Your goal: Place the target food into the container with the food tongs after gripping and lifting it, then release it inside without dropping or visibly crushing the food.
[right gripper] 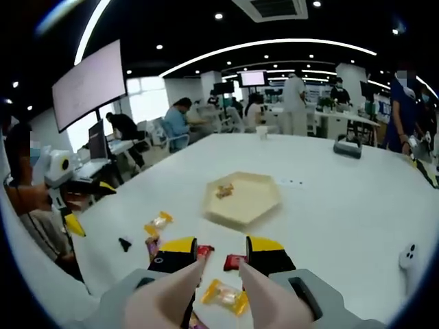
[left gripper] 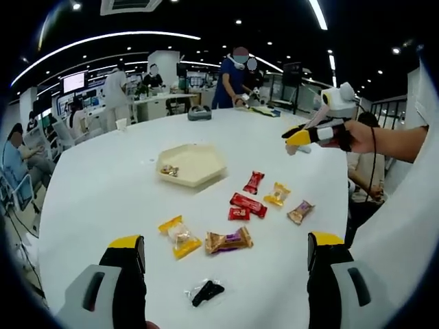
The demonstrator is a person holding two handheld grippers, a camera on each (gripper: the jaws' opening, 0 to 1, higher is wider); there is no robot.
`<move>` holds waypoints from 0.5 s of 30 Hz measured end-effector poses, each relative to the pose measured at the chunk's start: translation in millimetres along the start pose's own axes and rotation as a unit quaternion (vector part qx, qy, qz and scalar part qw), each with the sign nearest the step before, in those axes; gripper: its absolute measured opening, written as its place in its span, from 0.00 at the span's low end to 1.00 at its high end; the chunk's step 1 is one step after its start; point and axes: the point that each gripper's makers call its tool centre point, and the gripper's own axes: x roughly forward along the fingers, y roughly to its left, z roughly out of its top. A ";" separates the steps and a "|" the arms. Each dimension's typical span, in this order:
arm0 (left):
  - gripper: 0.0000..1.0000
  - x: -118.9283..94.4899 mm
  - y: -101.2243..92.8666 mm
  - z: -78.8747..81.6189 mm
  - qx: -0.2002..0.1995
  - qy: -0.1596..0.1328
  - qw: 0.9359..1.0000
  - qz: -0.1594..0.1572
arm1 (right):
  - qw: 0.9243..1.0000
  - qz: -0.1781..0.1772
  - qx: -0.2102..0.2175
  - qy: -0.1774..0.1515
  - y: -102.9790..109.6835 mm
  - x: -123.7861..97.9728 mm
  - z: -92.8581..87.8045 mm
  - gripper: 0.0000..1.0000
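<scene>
Right claw (right gripper: 221,255) hovers open just above the yellow-wrapped candy (right gripper: 224,296), nearer than the hexagonal tray (right gripper: 263,199) on the bench (right gripper: 343,205). Light, crinkly and slippery; likely best pinched across its middle. Left claw (left gripper: 226,248) open.

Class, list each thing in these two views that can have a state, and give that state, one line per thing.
Left hand-held gripper: open, holding nothing.
Right hand-held gripper: open, above the snacks.
Cream hexagonal plastic tray: upright, holding one small snack.
Yellow-wrapped candy: lying on the white round table, ungripped.
</scene>
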 end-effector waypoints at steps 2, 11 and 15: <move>0.99 3.2 8.0 -3.3 0.003 0.004 1.000 0.016 | 1.000 -0.001 0.003 0.001 -2.6 -1.1 -1.8 0.28; 0.99 14.4 3.1 -6.8 0.016 0.022 1.000 0.000 | 1.000 -0.018 -0.002 0.005 -13.7 -12.1 -5.3 0.28; 0.99 15.3 3.9 0.4 0.013 0.009 1.000 0.000 | 1.000 -0.022 0.008 0.002 -12.0 -15.3 -5.7 0.28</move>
